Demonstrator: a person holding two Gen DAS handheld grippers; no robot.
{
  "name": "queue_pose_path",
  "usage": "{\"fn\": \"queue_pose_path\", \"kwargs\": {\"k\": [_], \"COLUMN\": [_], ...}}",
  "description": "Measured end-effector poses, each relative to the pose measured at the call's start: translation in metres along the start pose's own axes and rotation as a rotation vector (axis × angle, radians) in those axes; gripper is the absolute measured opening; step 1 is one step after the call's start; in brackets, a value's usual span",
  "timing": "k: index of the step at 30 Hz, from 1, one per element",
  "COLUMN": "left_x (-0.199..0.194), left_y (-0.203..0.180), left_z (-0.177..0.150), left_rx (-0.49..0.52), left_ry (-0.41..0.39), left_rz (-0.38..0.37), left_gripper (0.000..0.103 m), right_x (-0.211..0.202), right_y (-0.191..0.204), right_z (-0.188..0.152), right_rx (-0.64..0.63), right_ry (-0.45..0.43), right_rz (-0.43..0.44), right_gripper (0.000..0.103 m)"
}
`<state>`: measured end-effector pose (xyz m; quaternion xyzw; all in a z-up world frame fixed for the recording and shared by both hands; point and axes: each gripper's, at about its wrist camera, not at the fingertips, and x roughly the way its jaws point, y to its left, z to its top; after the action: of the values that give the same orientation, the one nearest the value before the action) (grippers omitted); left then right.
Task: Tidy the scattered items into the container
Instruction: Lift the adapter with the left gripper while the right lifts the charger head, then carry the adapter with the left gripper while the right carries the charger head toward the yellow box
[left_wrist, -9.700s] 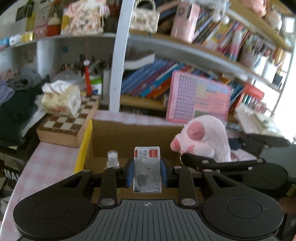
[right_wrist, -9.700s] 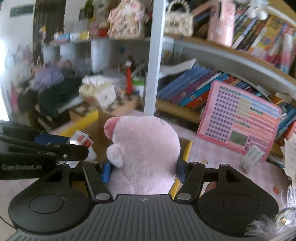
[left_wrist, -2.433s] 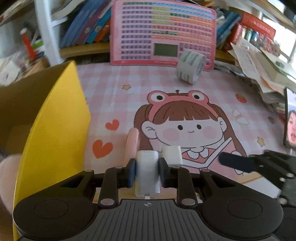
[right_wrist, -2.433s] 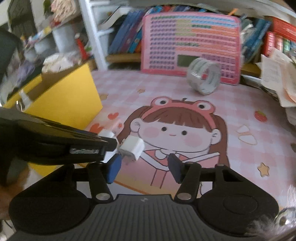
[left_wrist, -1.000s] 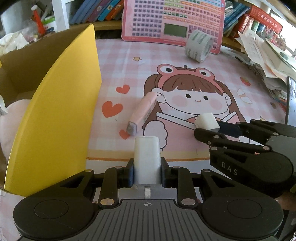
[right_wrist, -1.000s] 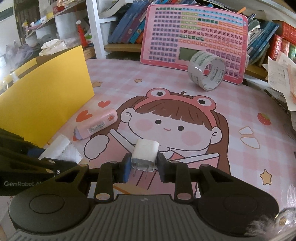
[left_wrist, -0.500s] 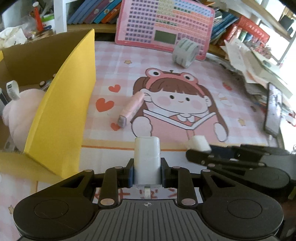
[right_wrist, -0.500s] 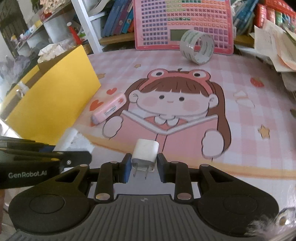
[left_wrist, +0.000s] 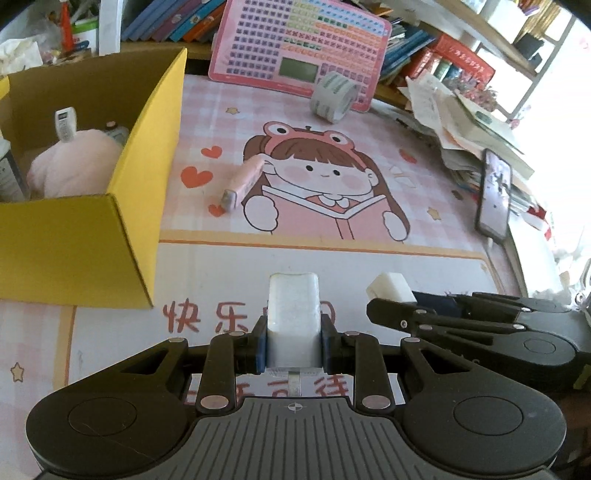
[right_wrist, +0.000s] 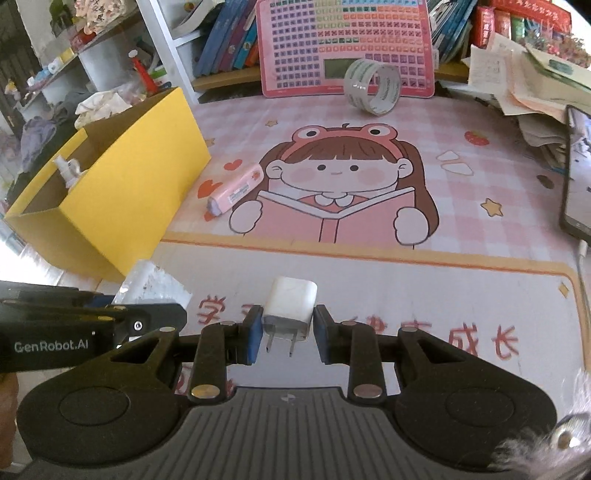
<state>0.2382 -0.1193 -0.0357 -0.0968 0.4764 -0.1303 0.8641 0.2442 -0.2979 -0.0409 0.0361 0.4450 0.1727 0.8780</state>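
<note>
The left claw (left_wrist: 293, 345) is pinching a white block (left_wrist: 293, 314) that stands up between its blue pads, and the right claw (right_wrist: 284, 332) is pinching a small white plug charger (right_wrist: 289, 308) with its two metal prongs pointing back at the camera. Both are held above the desk (left_wrist: 369, 266) with its pink girl-and-frog-hat mat, close beside each other, and the yellow box (left_wrist: 92, 229) sits off to the left with a pink plush toy (left_wrist: 74, 166) inside. A pink tube (left_wrist: 245, 179) lies on the mat near the box, and a tape roll (left_wrist: 332, 96) leans on the pink toy keyboard (left_wrist: 299, 51) at the back.
</note>
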Motion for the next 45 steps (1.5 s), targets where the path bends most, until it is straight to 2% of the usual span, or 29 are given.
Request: {"fn": "queue_pose_path", "kwargs": {"k": [7,23,35,45], "left_x": [-0.024,-0.077,-0.106,-0.127], "left_y": [0.015,0.065,0.101,0.131], "left_z": [-0.022,-0.063,-0.094,-0.114], "left_rx": [-0.002,-0.027,-0.043,-0.092], "left_ry": [-0.010,-0.037,-0.042,-0.056], "left_rz": [-0.050,-0.107,-0.124,-0.105], "left_gripper": [0.025,0.025,0.025,0.025], "right_x": [-0.020,-0.048,-0.056,-0.052], "right_y": [0.020,0.092,0.143,0.184], "right_z": [-0.023,-0.066,-0.099,-0.110], "right_rx": [0.033,0.030,0.008,-0.067], "right_ry": [0.009,-0.017,-0.012,0.012], "right_rz": [-0.029,-0.105,-0.105,-0.056], "right_gripper": [0.027,0.028,0.028,0.028]}}
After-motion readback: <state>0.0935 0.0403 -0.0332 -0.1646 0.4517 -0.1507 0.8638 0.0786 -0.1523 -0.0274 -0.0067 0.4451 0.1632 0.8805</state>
